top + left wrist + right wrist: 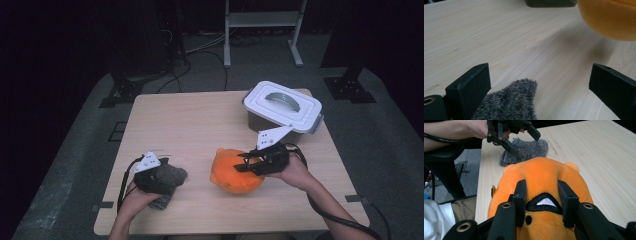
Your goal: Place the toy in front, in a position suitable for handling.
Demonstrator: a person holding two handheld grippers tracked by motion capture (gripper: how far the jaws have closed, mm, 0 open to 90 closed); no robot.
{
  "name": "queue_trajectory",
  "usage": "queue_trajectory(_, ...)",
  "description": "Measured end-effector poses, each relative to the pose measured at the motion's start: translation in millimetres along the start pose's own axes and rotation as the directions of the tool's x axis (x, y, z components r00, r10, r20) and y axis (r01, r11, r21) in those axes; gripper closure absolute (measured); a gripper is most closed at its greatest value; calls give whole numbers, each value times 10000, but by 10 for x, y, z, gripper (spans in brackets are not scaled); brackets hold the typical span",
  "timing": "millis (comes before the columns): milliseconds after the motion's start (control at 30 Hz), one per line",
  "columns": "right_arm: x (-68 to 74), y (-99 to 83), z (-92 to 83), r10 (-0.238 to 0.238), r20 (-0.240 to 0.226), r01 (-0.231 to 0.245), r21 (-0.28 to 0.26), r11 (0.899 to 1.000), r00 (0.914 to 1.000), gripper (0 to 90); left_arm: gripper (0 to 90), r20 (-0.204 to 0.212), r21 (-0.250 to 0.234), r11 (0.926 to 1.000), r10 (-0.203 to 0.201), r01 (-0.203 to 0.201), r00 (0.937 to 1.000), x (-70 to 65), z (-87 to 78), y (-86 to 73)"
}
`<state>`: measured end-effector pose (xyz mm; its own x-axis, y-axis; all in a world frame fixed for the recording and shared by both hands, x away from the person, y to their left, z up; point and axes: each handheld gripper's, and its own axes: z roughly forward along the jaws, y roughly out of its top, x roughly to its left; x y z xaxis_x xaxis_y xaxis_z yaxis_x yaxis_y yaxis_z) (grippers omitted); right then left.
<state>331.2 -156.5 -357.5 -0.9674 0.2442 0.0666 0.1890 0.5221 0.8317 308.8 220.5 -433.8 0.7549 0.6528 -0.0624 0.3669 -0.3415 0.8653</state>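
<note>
While fingers [520, 195] pinch, orange plush [544, 173] between.

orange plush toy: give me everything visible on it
The orange plush toy is a rounded, soft-piled stuffed animal with small ears and an embroidered black-and-white patch with a black dot beside it. It lies on the wooden table, near the front edge, right of the grey fuzzy cloth and apart from it. The right gripper is shut on it, jaws pressing into the fabric on both sides of the patch.
</note>
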Motion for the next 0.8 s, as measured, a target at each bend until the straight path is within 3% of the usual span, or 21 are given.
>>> queue_trajectory(800,21,-338,497,-580,-380,596,417,9974,9976,609,57,98,297,9995,-50,47,9999,72,-9,-50)
